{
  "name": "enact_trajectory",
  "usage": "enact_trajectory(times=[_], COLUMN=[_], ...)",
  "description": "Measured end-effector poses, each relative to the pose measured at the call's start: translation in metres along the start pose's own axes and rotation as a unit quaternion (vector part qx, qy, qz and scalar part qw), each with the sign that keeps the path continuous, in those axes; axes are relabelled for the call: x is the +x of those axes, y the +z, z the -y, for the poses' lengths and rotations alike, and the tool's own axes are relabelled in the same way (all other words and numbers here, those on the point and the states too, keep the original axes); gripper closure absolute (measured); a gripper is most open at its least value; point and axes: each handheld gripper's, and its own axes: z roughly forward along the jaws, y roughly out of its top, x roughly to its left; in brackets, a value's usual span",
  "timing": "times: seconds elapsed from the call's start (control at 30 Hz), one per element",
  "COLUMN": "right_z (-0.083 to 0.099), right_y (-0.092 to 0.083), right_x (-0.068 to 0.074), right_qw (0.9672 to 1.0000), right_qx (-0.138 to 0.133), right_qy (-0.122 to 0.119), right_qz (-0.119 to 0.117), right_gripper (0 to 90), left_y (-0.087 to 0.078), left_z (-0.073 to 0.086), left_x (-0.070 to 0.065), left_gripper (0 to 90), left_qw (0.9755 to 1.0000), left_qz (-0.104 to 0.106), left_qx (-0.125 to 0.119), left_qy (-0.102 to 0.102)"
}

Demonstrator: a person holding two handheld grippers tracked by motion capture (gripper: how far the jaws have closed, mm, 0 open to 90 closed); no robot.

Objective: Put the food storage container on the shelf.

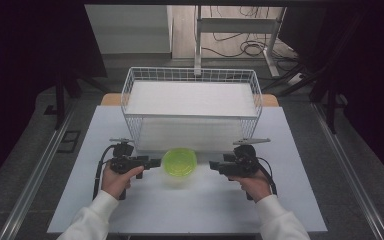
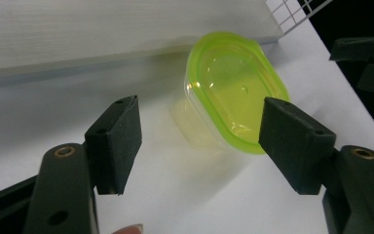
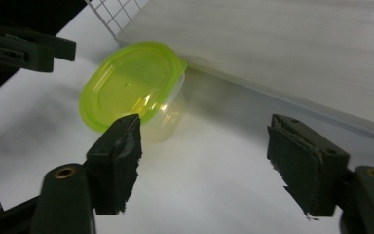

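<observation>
L tongs (image 1: 155, 162): jaws wide apart, nothing between the pads, tips aimed inward along the table toward the right side. In the left gripper view the L tongs' right-hand pad sits just in front of the container's rim, no contact that I can make out. R tongs (image 1: 214, 165): also wide, empty, aimed the opposite way; in the right gripper view one pad overlaps the lid edge in the picture but whether it touches, can't tell.

Between the two: small clear plastic container with lime-green lid (image 1: 179, 162), lid on top, upright, resting on the white table (image 1: 105, 210) around the middle, toward the far edge, just beside the front of the white wire basket (image 1: 130, 85) that holds a white block. Both tongs near it, one each side.

Risks, as a guess: container looks light and smooth-walled, so a one-sided nudge would likely skate it into the basket or spin it; squeezing the thin wall could pop the lid; pads closing on the lid rim alone may slip off.

Orientation: lid faces up. Outline is a rounded oblong; long axis seems to run roughly toward the far edge, w/ a slight slant, though the high view shows it nearly round, so not certain
</observation>
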Motion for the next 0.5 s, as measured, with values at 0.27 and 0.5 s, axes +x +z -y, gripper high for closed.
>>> enact_trajectory(times=[0.27, 0.5], right_z=[-0.004, -0.008], right_y=[0.035, 0.061], right_x=[-0.004, 0.006], right_qw=[0.9988, 0.9967], right_qx=[0.018, 0.027], right_qy=[0.030, 0.041], right_qz=[-0.035, -0.064], right_gripper=[40.5, 46.3], left_y=[0.014, 0.021], left_z=[-0.003, 0.001], left_x=[0.009, 0.014], left_gripper=[34.4, 40.3], left_qw=[0.9994, 0.9980], left_qz=[0.018, 0.041], left_qx=[0.010, 0.018], left_qy=[-0.028, -0.045])
